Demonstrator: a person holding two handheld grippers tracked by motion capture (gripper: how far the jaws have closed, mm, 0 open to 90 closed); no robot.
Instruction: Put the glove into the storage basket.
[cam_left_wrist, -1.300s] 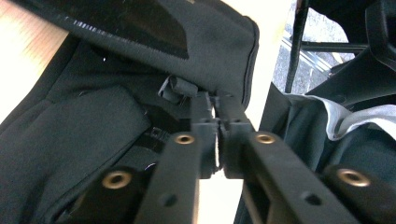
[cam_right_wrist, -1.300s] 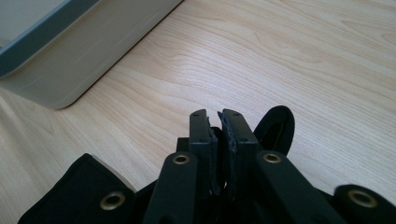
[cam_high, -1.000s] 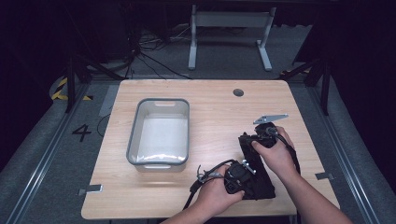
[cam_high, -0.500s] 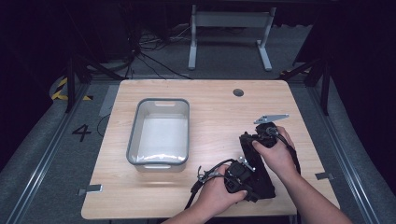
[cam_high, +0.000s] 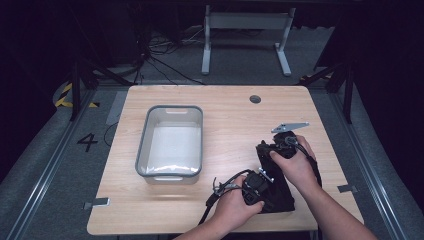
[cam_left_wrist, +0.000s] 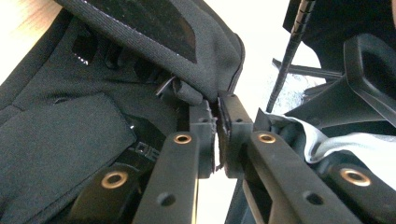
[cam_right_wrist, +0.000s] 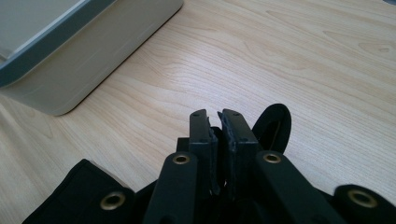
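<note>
A black fabric bag (cam_high: 280, 192) lies on the near right part of the wooden table (cam_high: 230, 125), and both hands are on it. The left gripper (cam_high: 255, 187) sits at the bag's near left edge. In the left gripper view its jaws are pressed together on a fold of the bag's woven cloth (cam_left_wrist: 205, 56), right at a stitched hem. The right gripper (cam_high: 282, 145) is at the bag's far end, with its grey three-cornered plate (cam_high: 290, 126) sticking out beyond it. In the right gripper view its jaws are drawn together with a thin sliver between the pads, and black cloth lies under them; I cannot tell whether they pinch it. A round black fabric loop (cam_right_wrist: 275, 126) stands just beside that gripper's tip.

The bag is matte, ribbed textile with a smoother panel and small plastic fittings. To the left, well apart from the bag, stands a pale rectangular plastic tub (cam_high: 171, 142) with a grey rim and rounded corners. The tabletop is light wood grain with a small dark round hole (cam_high: 255, 99) near its far edge.
</note>
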